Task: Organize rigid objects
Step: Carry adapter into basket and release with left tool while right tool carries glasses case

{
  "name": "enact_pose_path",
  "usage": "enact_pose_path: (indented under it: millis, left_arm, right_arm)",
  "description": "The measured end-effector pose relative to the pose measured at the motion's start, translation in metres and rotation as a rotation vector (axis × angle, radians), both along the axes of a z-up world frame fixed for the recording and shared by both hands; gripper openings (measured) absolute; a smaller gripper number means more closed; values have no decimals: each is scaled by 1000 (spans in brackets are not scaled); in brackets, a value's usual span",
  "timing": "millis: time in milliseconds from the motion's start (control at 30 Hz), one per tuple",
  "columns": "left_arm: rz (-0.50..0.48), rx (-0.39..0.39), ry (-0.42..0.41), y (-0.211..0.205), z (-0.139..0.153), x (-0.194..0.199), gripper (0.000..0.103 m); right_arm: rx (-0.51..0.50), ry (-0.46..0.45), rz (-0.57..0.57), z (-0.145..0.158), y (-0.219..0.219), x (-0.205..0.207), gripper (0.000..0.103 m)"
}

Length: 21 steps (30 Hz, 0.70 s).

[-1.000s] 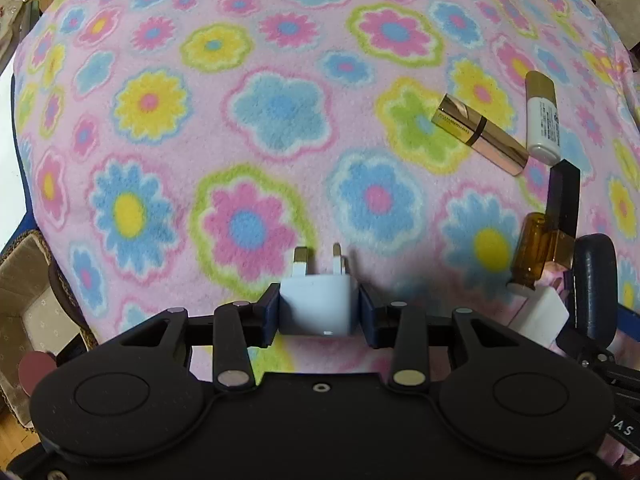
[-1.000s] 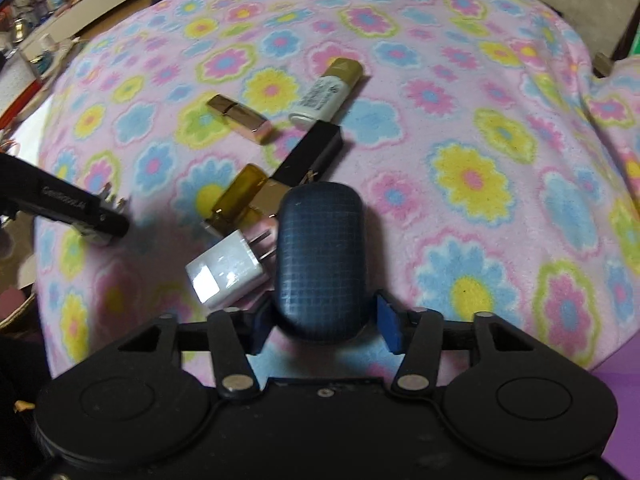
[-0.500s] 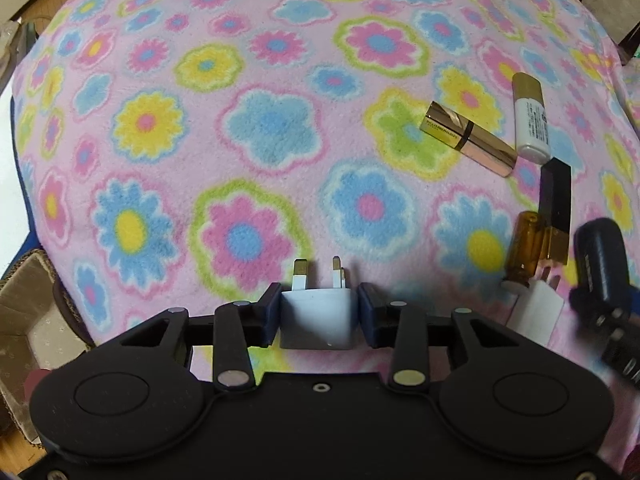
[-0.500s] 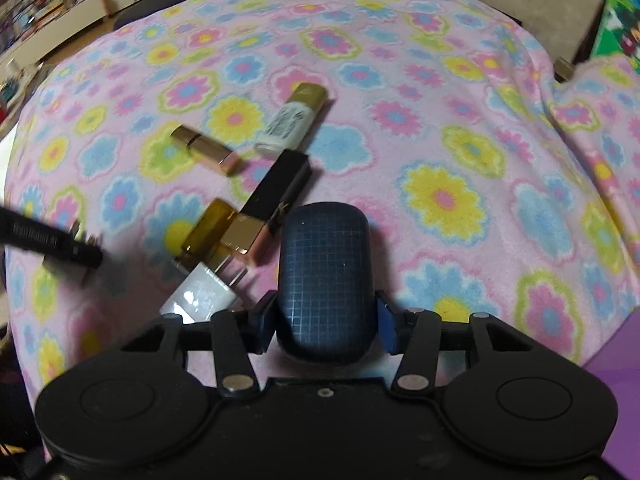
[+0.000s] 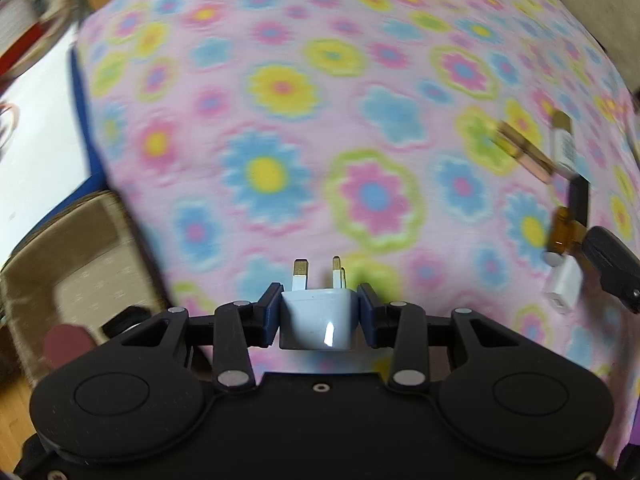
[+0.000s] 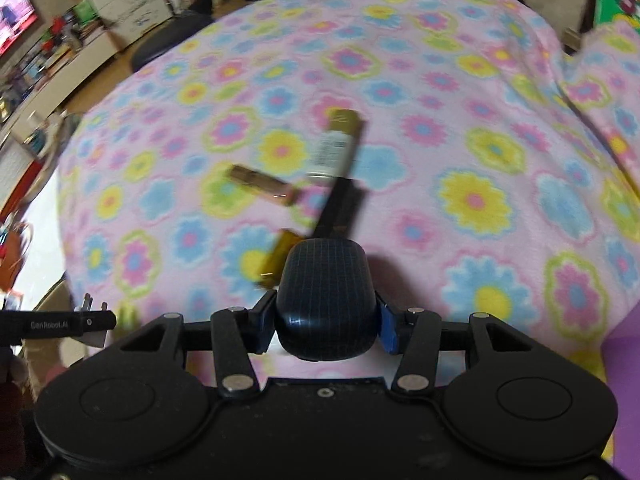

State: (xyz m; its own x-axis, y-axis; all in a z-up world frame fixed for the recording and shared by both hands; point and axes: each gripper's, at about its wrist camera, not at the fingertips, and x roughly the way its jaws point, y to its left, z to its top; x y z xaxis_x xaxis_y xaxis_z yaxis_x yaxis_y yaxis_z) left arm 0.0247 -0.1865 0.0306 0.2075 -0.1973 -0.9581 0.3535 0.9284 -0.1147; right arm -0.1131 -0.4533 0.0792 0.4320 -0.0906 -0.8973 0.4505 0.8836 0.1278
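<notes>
1. The left gripper (image 5: 319,308) holds a white plug adapter (image 5: 318,322) between its two blue fingers (image 5: 269,314). The pads press on both sides of the adapter body, and its metal prongs point forward, away from the camera.
2. The adapter hangs above the flowered blanket (image 5: 360,120), not touching it, near the blanket's left edge.
3. A beige basket (image 5: 80,248) stands low on the left, beside the blanket edge; this part is blurred.
4. The right gripper (image 6: 326,320) holds a dark blue case (image 6: 326,300) with a grid pattern. The right fingers (image 6: 387,330) have closed in on the case and now sit against its two sides, and its rounded end sticks out forward past the fingertips.
5. On the blanket beyond the case lie a black tube (image 6: 340,208), an amber bottle (image 6: 276,256), a gold lipstick (image 6: 262,184) and a white tube with gold cap (image 6: 334,144), close together.
6. A white charger (image 5: 562,290) lies just beside the amber bottle in the left view.
7. In the right view the left gripper with its adapter shows at the far left, well apart from the group.
</notes>
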Motion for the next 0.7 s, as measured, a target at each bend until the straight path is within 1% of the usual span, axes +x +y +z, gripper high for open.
enact_pose_path:
  millis: [133, 233, 300, 433, 600, 700]
  left_arm:
    - [71, 12, -15, 40, 0, 6, 40]
    - [126, -2, 1, 70, -3, 13, 40]
    - [162, 3, 6, 90, -5, 16, 40]
    - [246, 8, 18, 128, -9, 25, 40]
    - [340, 10, -5, 174, -4, 32, 40]
    - [388, -2, -23, 201, -2, 38, 40]
  right_arm:
    - [25, -12, 48, 4, 32, 15, 49]
    - [54, -11, 87, 4, 58, 30, 49]
    - [69, -4, 124, 3, 78, 40, 49]
    - [71, 16, 201, 1, 123, 60, 49]
    - [76, 28, 301, -2, 182, 84, 49]
    - [93, 36, 351, -5, 217, 98, 49]
